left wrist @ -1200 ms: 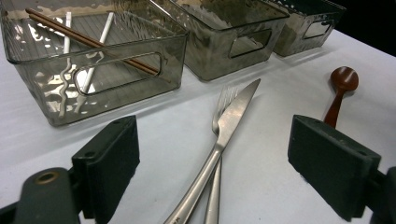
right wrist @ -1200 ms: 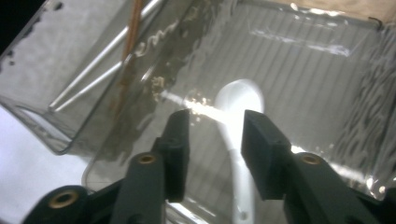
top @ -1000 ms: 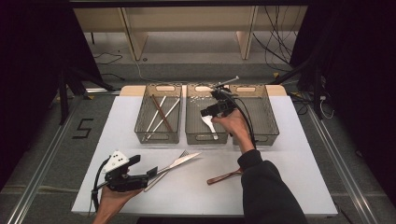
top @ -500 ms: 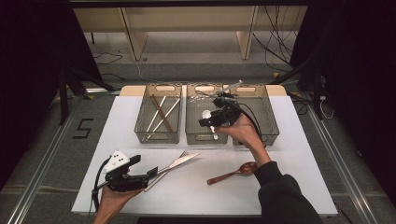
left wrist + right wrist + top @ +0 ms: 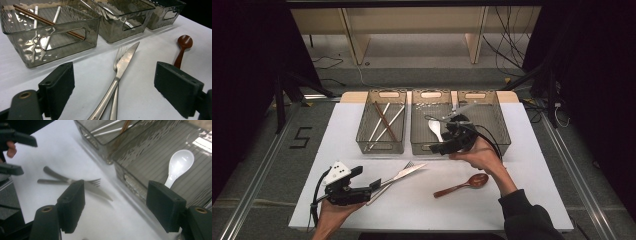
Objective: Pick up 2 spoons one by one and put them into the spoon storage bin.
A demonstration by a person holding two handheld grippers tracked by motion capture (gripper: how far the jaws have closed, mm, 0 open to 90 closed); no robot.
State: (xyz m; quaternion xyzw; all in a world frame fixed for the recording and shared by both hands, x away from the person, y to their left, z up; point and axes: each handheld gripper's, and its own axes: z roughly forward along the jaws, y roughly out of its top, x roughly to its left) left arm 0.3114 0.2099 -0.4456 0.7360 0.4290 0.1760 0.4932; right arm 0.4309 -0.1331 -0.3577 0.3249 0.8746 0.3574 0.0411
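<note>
White table (image 5: 522, 200) carried three smoky bins along its far edge. High view: right gripper (image 5: 443, 146) hung over middle bin (image 5: 422, 145), white spoon (image 5: 435, 129) inside; wooden spoon (image 5: 462, 184) lay near. Left gripper view: jaws wide, empty, flanking knife (image 5: 120, 72) crossed over fork (image 5: 118, 56). Right gripper view: jaws wide, empty.

The setting was a laboratory recording station, not a home. A white table (image 5: 532, 195) stood on a grey floor between metal floor rails (image 5: 257, 180), with a "5" marker (image 5: 301, 137) taped on the floor at the left. Dark curtains (image 5: 242, 60) enclosed both sides. Loose cables (image 5: 507, 35) ran along the far floor beneath a light wooden bench (image 5: 412, 20).
</note>
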